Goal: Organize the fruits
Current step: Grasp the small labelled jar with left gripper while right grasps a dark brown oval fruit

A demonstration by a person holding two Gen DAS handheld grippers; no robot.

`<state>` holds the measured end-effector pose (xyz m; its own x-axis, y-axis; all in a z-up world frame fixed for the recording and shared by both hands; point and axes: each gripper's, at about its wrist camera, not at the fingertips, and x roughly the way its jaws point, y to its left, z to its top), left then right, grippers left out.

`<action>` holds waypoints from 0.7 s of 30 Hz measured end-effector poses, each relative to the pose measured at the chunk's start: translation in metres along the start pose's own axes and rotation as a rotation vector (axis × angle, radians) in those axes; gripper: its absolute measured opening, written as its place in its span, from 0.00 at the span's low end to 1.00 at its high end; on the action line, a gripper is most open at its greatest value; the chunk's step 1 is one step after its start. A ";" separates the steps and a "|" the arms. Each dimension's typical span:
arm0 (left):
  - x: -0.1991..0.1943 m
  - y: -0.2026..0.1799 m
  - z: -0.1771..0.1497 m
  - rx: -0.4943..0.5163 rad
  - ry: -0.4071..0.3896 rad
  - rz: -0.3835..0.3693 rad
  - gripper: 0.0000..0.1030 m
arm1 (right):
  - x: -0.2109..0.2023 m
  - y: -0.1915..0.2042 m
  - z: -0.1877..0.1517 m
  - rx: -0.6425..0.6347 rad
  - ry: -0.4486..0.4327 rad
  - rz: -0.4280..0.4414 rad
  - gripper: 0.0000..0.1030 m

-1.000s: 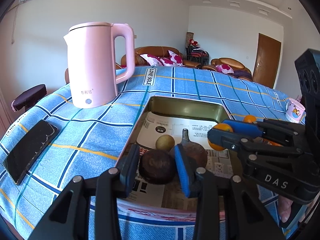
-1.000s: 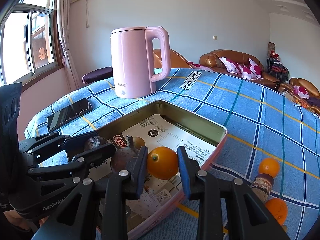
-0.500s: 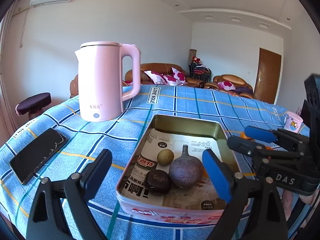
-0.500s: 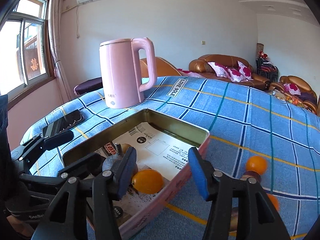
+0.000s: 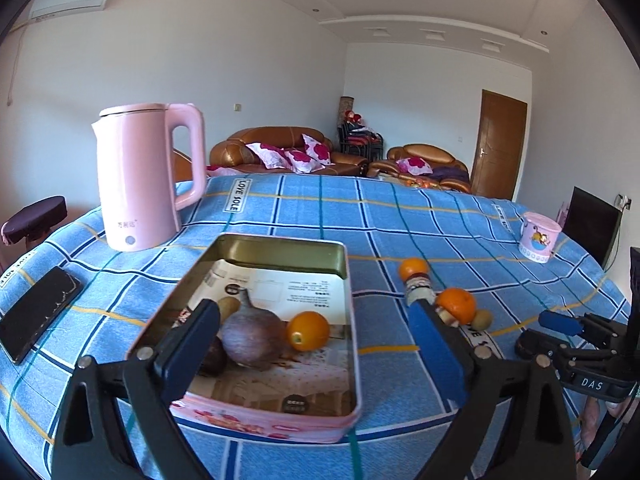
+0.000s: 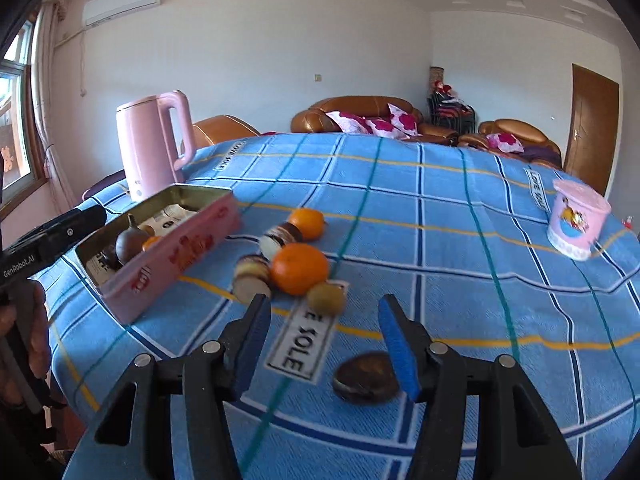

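Note:
A pink tin tray (image 5: 352,320) (image 6: 180,252) holds a large purple-brown fruit (image 5: 252,338), an orange (image 5: 308,331), a dark round fruit (image 5: 212,356) and a small yellow-green fruit (image 5: 228,306). On the cloth right of the tray lie two oranges (image 6: 298,268) (image 6: 307,223), a small green fruit (image 6: 326,298), a striped stick-like object (image 6: 264,256) and a dark round fruit (image 6: 366,376). My left gripper (image 5: 316,352) is open above the tray's near end. My right gripper (image 6: 324,344) is open above the cloth, with the dark fruit by its right finger.
A pink kettle (image 5: 144,176) stands behind the tray at the left. A black phone (image 5: 38,312) lies at the table's left edge. A pink cup (image 6: 576,220) stands at the far right. The table has a blue checked cloth (image 6: 440,208).
Both grippers opened and let go of their fruit in the tray, the left a dark fruit, the right an orange. The left drew back and up. The right swung right over the loose fruit.

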<state>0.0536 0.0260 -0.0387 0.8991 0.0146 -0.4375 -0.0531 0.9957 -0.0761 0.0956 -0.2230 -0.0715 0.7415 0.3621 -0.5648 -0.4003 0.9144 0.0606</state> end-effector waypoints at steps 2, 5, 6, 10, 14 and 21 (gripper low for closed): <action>0.002 -0.013 0.000 0.033 0.007 -0.007 0.94 | 0.000 -0.007 -0.008 0.006 0.017 0.003 0.56; 0.005 -0.029 0.000 0.063 0.020 -0.030 0.94 | 0.002 -0.012 -0.012 0.014 0.031 0.005 0.56; 0.007 -0.033 0.000 0.071 0.025 -0.035 0.94 | 0.002 -0.013 -0.013 0.016 0.032 0.007 0.56; 0.015 -0.046 0.000 0.093 0.049 -0.056 0.94 | 0.007 -0.016 -0.016 0.020 0.062 0.010 0.56; 0.024 -0.053 -0.003 0.096 0.088 -0.074 0.94 | 0.013 -0.015 -0.016 0.019 0.099 0.020 0.48; 0.031 -0.069 0.001 0.141 0.104 -0.103 0.94 | 0.013 -0.015 -0.009 0.033 0.087 0.032 0.41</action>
<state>0.0852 -0.0418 -0.0462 0.8467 -0.0906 -0.5243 0.1049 0.9945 -0.0024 0.1060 -0.2339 -0.0872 0.6782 0.3757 -0.6315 -0.4040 0.9085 0.1066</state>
